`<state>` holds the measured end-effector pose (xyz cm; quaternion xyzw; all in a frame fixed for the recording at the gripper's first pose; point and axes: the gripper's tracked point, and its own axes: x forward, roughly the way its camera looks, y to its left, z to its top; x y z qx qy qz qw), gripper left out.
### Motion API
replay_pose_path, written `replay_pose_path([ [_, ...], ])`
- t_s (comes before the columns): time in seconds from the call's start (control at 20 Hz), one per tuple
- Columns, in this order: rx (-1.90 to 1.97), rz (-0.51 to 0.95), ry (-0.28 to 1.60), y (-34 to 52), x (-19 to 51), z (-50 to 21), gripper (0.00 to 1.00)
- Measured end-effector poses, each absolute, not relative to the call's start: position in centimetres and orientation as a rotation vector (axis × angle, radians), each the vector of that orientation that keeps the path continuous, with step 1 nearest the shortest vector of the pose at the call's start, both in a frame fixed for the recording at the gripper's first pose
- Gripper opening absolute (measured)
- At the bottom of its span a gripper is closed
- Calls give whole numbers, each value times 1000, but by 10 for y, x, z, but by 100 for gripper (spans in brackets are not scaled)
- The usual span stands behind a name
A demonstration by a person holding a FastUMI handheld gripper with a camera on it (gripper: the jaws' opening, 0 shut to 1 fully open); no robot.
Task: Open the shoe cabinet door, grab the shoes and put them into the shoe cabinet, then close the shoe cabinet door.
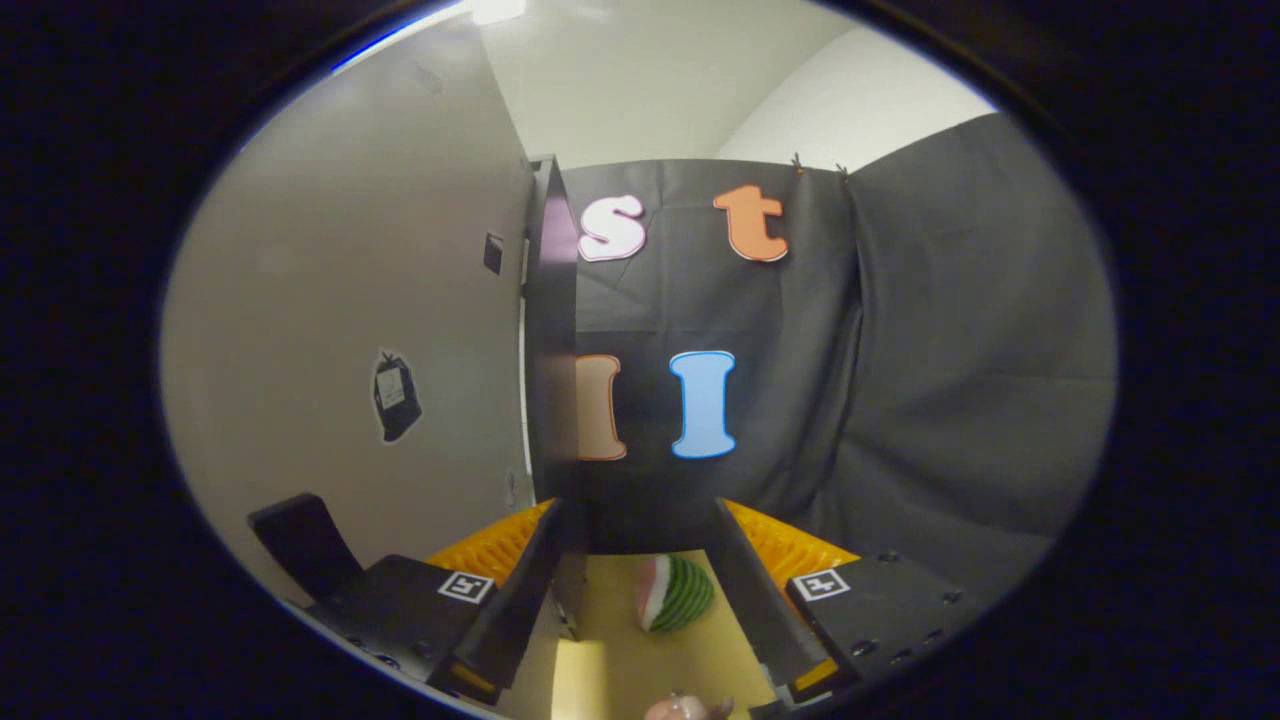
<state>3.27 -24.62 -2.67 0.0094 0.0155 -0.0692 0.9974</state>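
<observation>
From the camera riding on my gripper (640, 525), I looked forward along its two fingers, which rose from the bottom of the view and stood wide apart, holding nothing between them. Each finger (530, 585) carried a small square black-and-white marker on its mount. Low between the fingers lay a pale yellow surface (690, 655), and on it rested a small rounded object shaped like a watermelon slice (675, 593), green-striped on one side and pale pink on the other; I could not tell whether this was one of the shoes. Nearer to me on that same surface sat a small pinkish item (685, 709), too cut off to identify. Bright yellow ribbed parts (495, 545) showed just behind each finger. Beyond the fingertips hung the black cloth wall (900, 350) of the booth, draped in soft folds. To the left of it stood a large pale grey panel (350, 300), with its dark edge (552, 330) facing me and running upright just beyond the left finger; I could not say for certain whether this was the shoe cabinet door. A small dark tag-like sticker (395, 395) sat on that panel. A pale ceiling (650, 70) showed above the cloth.
</observation>
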Motion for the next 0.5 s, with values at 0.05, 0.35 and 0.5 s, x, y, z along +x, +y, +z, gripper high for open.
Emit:
replay_pose_path([
  [0.05,18,-128,27,-236,33,-25,92],
  [0.35,22,-151,12,-177,30,-27,92],
  [0.5,34,-183,-5,-143,32,-26,92],
])
